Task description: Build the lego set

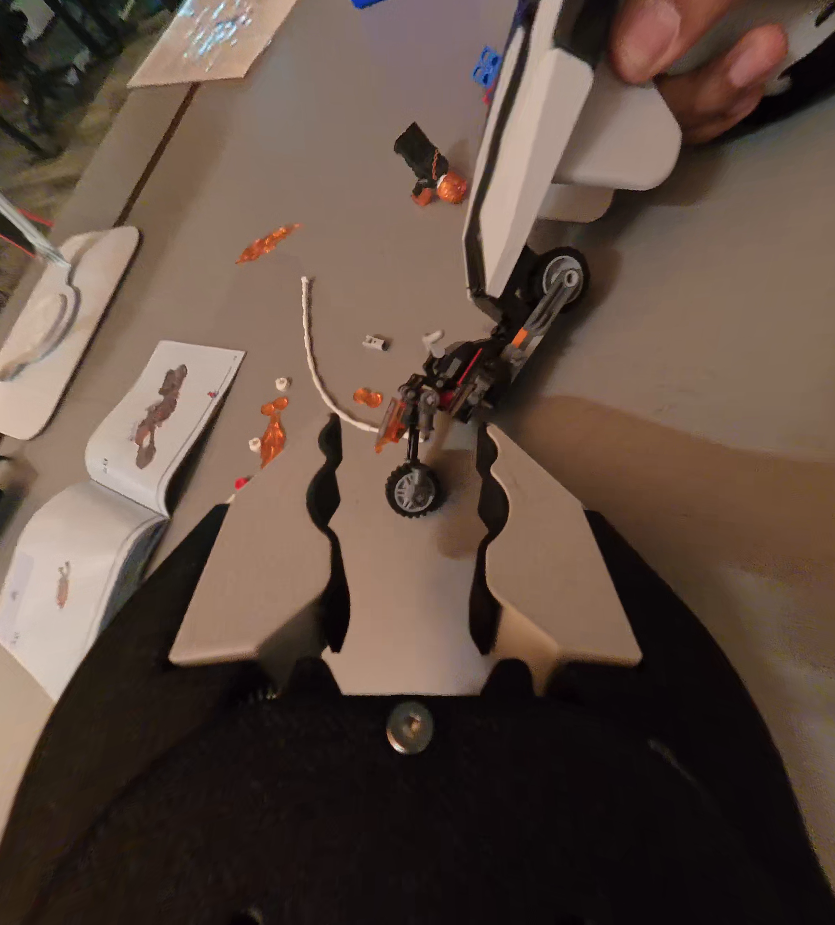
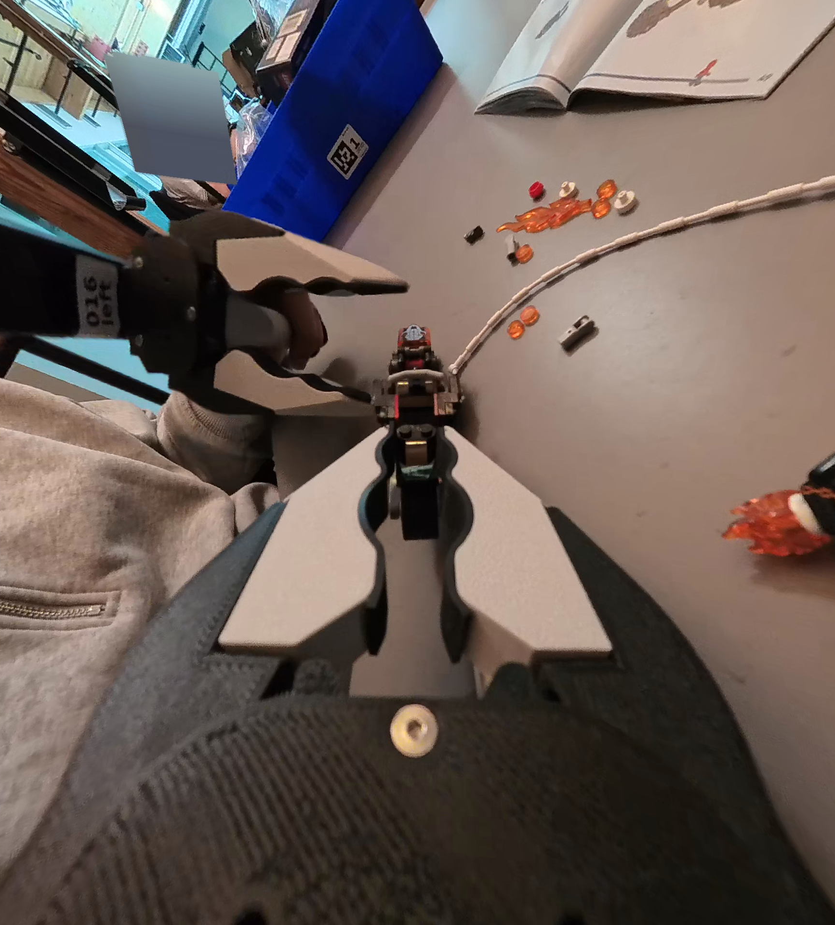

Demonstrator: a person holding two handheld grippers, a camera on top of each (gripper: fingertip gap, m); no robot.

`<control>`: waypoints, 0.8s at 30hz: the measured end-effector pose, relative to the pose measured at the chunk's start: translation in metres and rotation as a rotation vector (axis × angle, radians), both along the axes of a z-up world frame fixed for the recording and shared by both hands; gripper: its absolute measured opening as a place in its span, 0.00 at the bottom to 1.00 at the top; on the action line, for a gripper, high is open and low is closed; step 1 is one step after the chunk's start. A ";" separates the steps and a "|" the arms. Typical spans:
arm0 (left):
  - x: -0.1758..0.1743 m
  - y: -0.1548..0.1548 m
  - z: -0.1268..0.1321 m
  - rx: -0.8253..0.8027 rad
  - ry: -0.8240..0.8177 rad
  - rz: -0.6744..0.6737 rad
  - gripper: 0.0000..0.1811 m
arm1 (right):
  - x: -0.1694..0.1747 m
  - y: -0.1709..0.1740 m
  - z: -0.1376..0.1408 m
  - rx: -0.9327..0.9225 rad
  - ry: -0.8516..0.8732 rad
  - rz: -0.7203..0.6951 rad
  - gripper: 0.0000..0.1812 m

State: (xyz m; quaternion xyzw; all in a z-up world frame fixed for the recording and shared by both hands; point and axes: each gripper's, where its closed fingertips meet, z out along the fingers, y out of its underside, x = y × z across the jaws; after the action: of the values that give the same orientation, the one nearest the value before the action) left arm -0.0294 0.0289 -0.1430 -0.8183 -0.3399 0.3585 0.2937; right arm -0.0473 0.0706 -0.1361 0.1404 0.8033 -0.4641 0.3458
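Note:
A black and grey lego motorcycle (image 1: 455, 385) with orange trim stands on the grey table (image 1: 705, 300). My right gripper (image 1: 493, 305) comes in from the upper right and is shut on its rear part. In the right wrist view the right gripper (image 2: 418, 440) clamps the motorcycle (image 2: 415, 395) near the rear wheel. My left gripper (image 1: 407, 430) is open, with the front wheel (image 1: 413, 488) between its fingers. In the right wrist view the left gripper (image 2: 387, 343) has one fingertip against the bike's side. A white chain (image 1: 312, 360) curves beside the bike.
Orange flame pieces (image 1: 273, 435), round orange studs (image 1: 367, 397) and a small grey piece (image 1: 375, 342) lie left of the bike. A flame-headed minifigure (image 1: 430, 165) lies farther back. An open instruction booklet (image 1: 120, 450) is at the left. A blue bin (image 2: 345, 110) stands at the table edge. About 6 cm separates my left fingertips from my right. My left gripper's tips are some 10 cm from the white chain (image 1: 312, 360). It is also in sight in the right wrist view (image 2: 636, 241).

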 end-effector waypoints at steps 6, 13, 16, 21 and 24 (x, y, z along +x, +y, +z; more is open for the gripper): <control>0.002 0.001 -0.012 0.070 -0.063 -0.013 0.23 | 0.001 -0.001 -0.002 0.014 0.013 0.005 0.07; -0.002 -0.006 -0.014 -0.058 -0.007 0.024 0.09 | 0.002 -0.001 -0.003 0.019 0.017 0.005 0.07; -0.003 -0.009 -0.012 -0.070 0.016 0.041 0.04 | 0.002 -0.001 -0.003 0.020 0.019 0.006 0.07; -0.004 -0.008 -0.012 -0.084 0.030 0.046 0.04 | 0.001 -0.001 -0.004 0.024 0.024 0.001 0.07; -0.004 -0.008 -0.013 -0.089 0.035 0.045 0.04 | 0.001 -0.001 -0.004 0.024 0.025 -0.001 0.07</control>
State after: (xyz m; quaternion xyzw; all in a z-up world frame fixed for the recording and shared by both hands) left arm -0.0331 0.0212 -0.1556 -0.8162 -0.3370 0.3940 0.2549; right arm -0.0463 0.0695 -0.1400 0.1390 0.8131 -0.4563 0.3336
